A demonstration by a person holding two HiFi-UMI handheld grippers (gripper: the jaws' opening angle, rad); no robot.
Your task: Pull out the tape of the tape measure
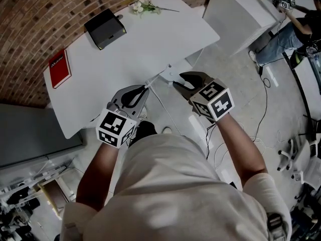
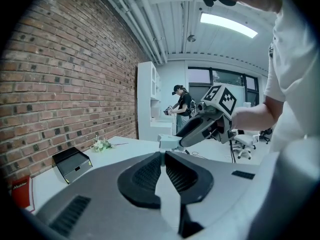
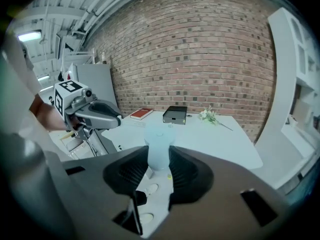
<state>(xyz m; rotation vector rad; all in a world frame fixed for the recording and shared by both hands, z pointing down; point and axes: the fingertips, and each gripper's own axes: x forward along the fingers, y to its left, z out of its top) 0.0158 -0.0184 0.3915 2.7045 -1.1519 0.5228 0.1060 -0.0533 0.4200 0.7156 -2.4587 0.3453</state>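
a white table (image 1: 150, 39) stood against a brick wall (image 1: 45, 14). a red book (image 1: 59, 68) lay by the table's left edge, a black box (image 1: 105, 28) near the far edge, and a small bunch of flowers (image 1: 143, 6) at the far corner. all three were well apart from the grippers, and nothing lay between them and the near edge. past the table's right corner stood a white cabinet (image 1: 241, 9), and beyond it another person (image 1: 296, 29) worked at a second surface. cables trailed over the floor on the right.

the right gripper (image 1: 176, 80) was held just off the table's near edge, close to the right corner. its jaws stood fairly wide, and their pads pressed on both sides of the pale body of the tape measure (image 3: 159, 144), which it carried clear of the tabletop.

the left gripper (image 1: 145, 87) faced it from the left, near but not touching. its jaws were almost together, pinched on the end of the tape (image 1: 156, 79). only a short run of tape showed between those jaws and the tape measure. in the left gripper view the tape's end was a thin sliver at the very tips of the jaws.
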